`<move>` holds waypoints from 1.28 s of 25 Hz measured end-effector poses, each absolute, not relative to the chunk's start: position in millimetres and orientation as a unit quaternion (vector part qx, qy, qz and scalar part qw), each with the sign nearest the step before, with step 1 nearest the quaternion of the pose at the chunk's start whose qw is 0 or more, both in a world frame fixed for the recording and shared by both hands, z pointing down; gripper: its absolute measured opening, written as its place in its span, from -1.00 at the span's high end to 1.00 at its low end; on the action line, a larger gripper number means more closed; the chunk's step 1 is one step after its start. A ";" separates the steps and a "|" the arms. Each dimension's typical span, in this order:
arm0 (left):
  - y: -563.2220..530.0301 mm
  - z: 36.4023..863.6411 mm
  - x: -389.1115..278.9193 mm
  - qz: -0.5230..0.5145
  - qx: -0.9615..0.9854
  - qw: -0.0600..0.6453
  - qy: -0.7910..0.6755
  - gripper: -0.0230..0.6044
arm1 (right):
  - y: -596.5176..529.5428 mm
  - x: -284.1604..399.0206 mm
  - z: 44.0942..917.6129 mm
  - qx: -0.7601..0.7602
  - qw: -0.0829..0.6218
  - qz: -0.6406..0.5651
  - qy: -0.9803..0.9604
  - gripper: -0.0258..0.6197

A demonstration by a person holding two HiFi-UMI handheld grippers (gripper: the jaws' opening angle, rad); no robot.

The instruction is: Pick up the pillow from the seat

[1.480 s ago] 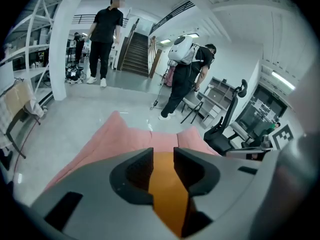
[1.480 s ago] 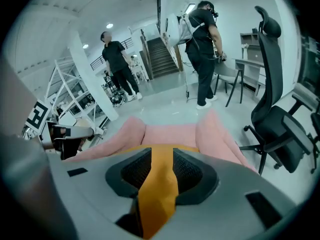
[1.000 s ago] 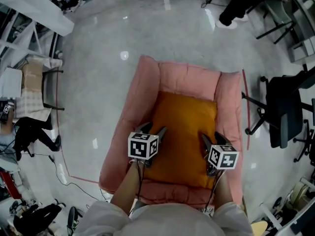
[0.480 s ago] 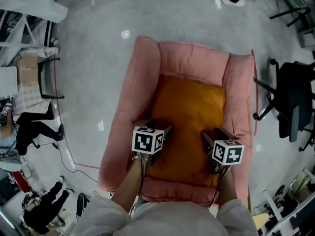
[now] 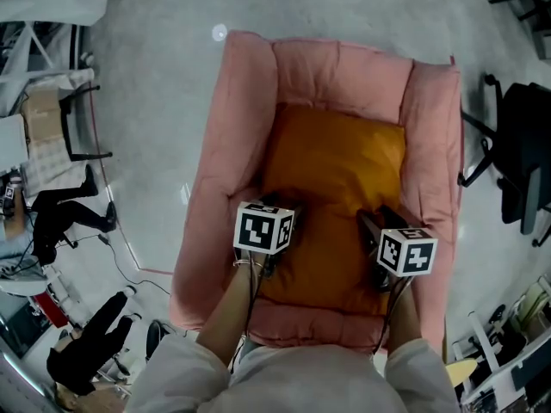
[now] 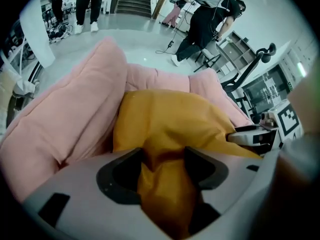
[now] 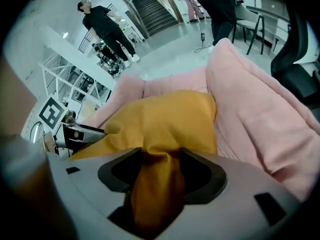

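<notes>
An orange pillow [image 5: 336, 170] lies on the seat of a pink armchair [image 5: 231, 144]. My left gripper [image 5: 274, 206] is sunk into the pillow's near left part, and my right gripper [image 5: 375, 222] into its near right part. In the left gripper view a fold of pillow [image 6: 170, 119] bulges up between the jaws of the left gripper [image 6: 165, 156], which stand wide and have just been closing. The right gripper [image 7: 161, 156] looks the same, with bunched pillow fabric [image 7: 165, 119] between its wide jaws, which have also just been closing. Both point steeply down.
The armchair's padded arms [image 5: 430, 144] flank the pillow closely on both sides. A black office chair [image 5: 521, 162] stands to the right, and a red tape line [image 5: 129, 248] runs along the floor on the left. People stand farther back [image 7: 102, 24].
Both grippers have sunk lower and pushed into the near part of the pillow. The head view has shifted, so the armchair sits higher in frame.
</notes>
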State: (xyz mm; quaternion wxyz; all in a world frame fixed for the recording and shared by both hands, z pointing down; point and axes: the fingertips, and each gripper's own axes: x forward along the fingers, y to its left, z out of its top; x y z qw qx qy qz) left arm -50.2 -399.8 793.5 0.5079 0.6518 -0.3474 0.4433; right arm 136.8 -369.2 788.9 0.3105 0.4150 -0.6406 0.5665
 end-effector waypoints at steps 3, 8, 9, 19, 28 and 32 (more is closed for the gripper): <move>-398.2 793.3 -47.9 0.451 0.654 0.502 -0.341 0.19 | -368.1 134.5 789.3 0.409 0.310 0.568 -0.644 0.21; -395.3 793.6 -40.6 0.470 0.661 0.492 -0.316 0.62 | -368.0 127.7 790.5 0.393 0.319 0.561 -0.655 0.44; -394.4 794.2 -40.8 0.471 0.661 0.493 -0.314 0.66 | -367.5 126.3 790.6 0.391 0.320 0.560 -0.657 0.48; -401.2 762.1 -34.5 0.412 0.680 0.510 -0.327 0.84 | -373.5 128.4 763.3 0.395 0.289 0.538 -0.686 0.80; -421.1 715.4 -36.2 0.367 0.699 0.500 -0.356 0.84 | -399.0 133.7 709.5 0.423 0.265 0.493 -0.713 0.81; -435.7 682.6 -34.0 0.323 0.721 0.493 -0.365 0.84 | -412.5 137.6 676.2 0.438 0.246 0.466 -0.728 0.81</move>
